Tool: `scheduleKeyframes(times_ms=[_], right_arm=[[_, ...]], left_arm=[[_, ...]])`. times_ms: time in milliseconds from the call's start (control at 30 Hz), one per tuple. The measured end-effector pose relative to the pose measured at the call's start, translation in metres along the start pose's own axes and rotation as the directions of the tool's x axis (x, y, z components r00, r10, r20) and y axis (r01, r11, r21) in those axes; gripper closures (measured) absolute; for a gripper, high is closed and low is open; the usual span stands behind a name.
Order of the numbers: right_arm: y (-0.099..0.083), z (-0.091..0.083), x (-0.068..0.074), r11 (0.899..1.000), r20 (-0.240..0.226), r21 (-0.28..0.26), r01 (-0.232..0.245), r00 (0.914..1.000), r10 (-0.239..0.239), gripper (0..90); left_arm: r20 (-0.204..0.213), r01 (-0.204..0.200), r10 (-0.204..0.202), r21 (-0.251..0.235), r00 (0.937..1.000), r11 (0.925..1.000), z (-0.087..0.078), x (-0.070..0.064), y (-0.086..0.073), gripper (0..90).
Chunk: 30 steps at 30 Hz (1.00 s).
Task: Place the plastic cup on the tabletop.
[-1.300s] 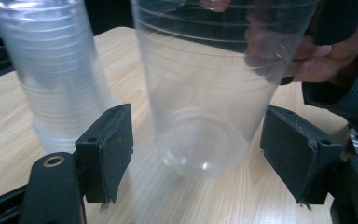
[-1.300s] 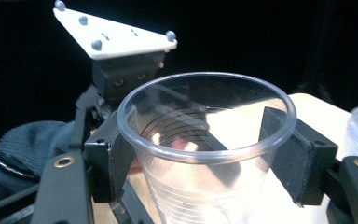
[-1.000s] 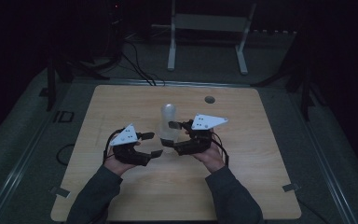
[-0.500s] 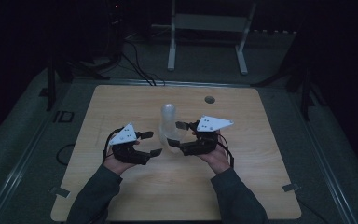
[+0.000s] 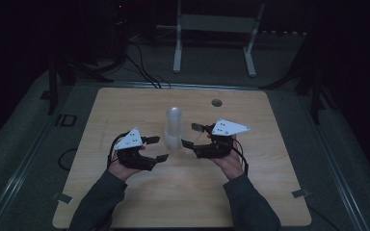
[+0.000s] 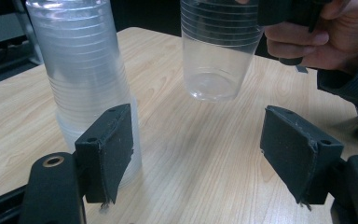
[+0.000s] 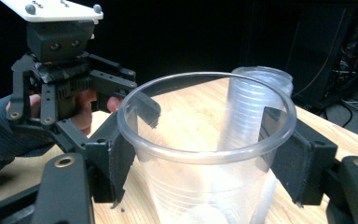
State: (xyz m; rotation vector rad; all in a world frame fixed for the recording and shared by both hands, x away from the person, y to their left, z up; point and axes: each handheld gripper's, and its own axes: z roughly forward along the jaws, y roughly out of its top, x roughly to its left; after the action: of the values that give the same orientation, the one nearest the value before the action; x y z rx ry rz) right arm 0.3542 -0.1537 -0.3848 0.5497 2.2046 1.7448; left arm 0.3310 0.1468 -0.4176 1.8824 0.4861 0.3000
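From above, my right hand-held gripper (image 5: 191, 135) sits just right of the cup stack (image 5: 174, 126), which stands upright near the middle of the counter (image 5: 125, 106). My left hand-held gripper (image 5: 157, 148) lies to the stack's left, near it but apart. In that dim view the single cup I hold is too faint to make out.

The right gripper view makes it plain: a clear cup (image 7: 205, 154) stands upright between my right hand-held gripper's (image 7: 205, 154) jaws, both pads pressed against its wall just under the rim, so that gripper is clamped on the cup. Behind it rises the stack (image 7: 256, 93), and across from it I see my left hand-held gripper (image 7: 130, 93) with its white plate on top.

The left gripper view shows what the other two leave unclear: the cup (image 6: 216, 51) hangs clear of the counter (image 6: 191, 154), its base lifted off the wood, held from above by my right hand (image 6: 321, 35). The stack (image 6: 84, 70) stands close beside my left jaw; I cannot tell whether they touch. My left hand-held gripper (image 6: 196, 154) has its jaws spread wide with only bare wood between them.
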Motion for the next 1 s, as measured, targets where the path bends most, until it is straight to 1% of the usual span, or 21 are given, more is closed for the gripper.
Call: scheduleKeyframes(times_ms=[100,200,267,300,333,400,533,600,667,1000], right_arm=[[-0.001,-0.002,-0.002,1.0,0.007,-0.001,-0.003,1.0,0.003,28.7],[-0.003,-0.005,-0.003,1.0,0.026,-0.001,-0.004,0.9997,0.004,28.7],[-0.004,-0.007,-0.004,1.0,0.04,0.005,0.004,0.9992,-0.004,28.7],[-0.004,-0.007,-0.004,1.0,0.04,0.005,0.004,0.9992,-0.004,28.7],[-0.004,-0.009,-0.005,1.0,0.052,0.008,0.003,0.9987,-0.004,28.7],[-0.005,-0.01,-0.005,1.0,0.056,0.005,0.003,0.9984,-0.003,28.7],[-0.008,-0.014,-0.009,1.0,0.084,0.006,-0.002,0.9964,0.001,28.7],[-0.009,-0.015,-0.01,1.0,0.087,0.005,-0.003,0.9962,0.003,28.7],[-0.01,-0.018,-0.011,1.0,0.104,0.006,-0.003,0.9946,0.003,28.7],[-0.015,-0.024,-0.017,1.0,0.14,0.006,-0.013,0.99,0.013,28.8]], left_arm=[[-0.003,0.001,-0.001,0.002,1.0,1.0,0.0,0.0,0.0,25.7],[-0.002,-0.001,0.001,0.001,1.0,1.0,0.001,-0.001,0.0,25.7],[-0.001,-0.001,0.001,0.005,1.0,1.0,0.001,-0.001,-0.001,25.7],[-0.001,-0.001,0.001,0.005,1.0,1.0,0.001,-0.001,-0.001,25.7],[-0.002,-0.002,0.002,0.007,1.0,1.0,0.002,0.0,-0.001,25.7],[-0.002,-0.001,0.001,0.006,1.0,1.0,0.002,0.0,-0.001,25.7],[-0.008,0.006,-0.006,0.001,1.0,1.0,0.0,0.0,-0.001,25.7],[-0.011,0.004,-0.004,0.002,0.9999,1.0,0.0,0.001,-0.001,25.7],[-0.014,0.003,-0.003,-0.001,0.9999,1.0,-0.001,0.001,-0.001,25.7],[-0.02,0.004,-0.004,-0.002,0.9998,1.0,-0.001,0.002,-0.001,25.9]])
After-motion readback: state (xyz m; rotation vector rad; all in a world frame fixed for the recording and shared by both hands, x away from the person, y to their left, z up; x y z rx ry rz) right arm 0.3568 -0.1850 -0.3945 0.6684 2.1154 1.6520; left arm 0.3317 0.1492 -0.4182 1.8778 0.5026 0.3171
